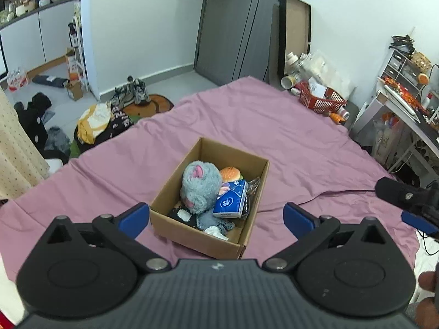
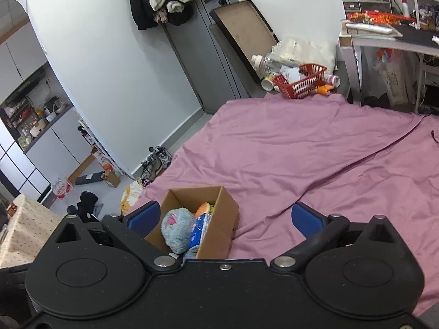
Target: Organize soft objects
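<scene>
Both jaws stand wide, nothing between the pads. Left gripper (image 1: pixel 216 219) hangs over the near end of the cardboard box (image 1: pixel 175 192), blue pads spread to either side w/ the box showing in the gap. Right gripper (image 2: pixel 225 219) same: pads far apart, empty, box (image 2: pixel 219 219) low and left in its gap, pink sheet under the rest. From the left cam I can also see my right gripper (image 1: pixel 411 205) off at the right edge, well apart from the box.

Box sits on the pink sheet (image 1: pixel 301 142), top open, roughly mid-bed. Inside it:
- grey plush w/ pink ears (image 1: pixel 200 186), biggest item, left-centre
- burger toy (image 1: pixel 231 174) at the far side, touching the plush
- blue tissue pack (image 1: pixel 230 198) leaning on the plush's right side
- crumpled white bits (image 1: pixel 216 231) and dark stuff at the near end, can't tell what exactly
- clear plastic wrap along the right wall.

Red basket (image 1: pixel 321 100) sits beyond the far right corner of the sheet, by the wall. Sneakers (image 1: pixel 134 93) on the floor off the left edge of the bed, clothes piled near them.
</scene>
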Tool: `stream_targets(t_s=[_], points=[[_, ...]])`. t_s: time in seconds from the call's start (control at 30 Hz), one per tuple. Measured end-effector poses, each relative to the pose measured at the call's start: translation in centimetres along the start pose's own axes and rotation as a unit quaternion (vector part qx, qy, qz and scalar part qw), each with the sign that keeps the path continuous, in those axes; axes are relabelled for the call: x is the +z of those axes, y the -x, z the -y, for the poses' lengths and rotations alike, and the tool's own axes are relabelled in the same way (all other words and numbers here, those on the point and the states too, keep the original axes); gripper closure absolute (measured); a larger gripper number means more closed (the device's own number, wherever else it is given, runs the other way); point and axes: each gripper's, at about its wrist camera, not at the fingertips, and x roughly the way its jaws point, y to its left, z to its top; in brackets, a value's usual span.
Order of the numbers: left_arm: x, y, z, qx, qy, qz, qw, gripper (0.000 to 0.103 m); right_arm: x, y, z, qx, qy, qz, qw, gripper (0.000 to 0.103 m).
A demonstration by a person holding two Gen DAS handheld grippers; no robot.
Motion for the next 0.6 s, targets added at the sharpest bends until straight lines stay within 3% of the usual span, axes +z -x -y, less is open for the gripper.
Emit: stream_targets(t_s=[0.6], points=[[-2.8,9.8,0.1,-0.005,-0.027,0.053,0.9982,0.0,-1.9,10.5,-1.4,-0.003,0.043,0.03,0.999,0.0]])
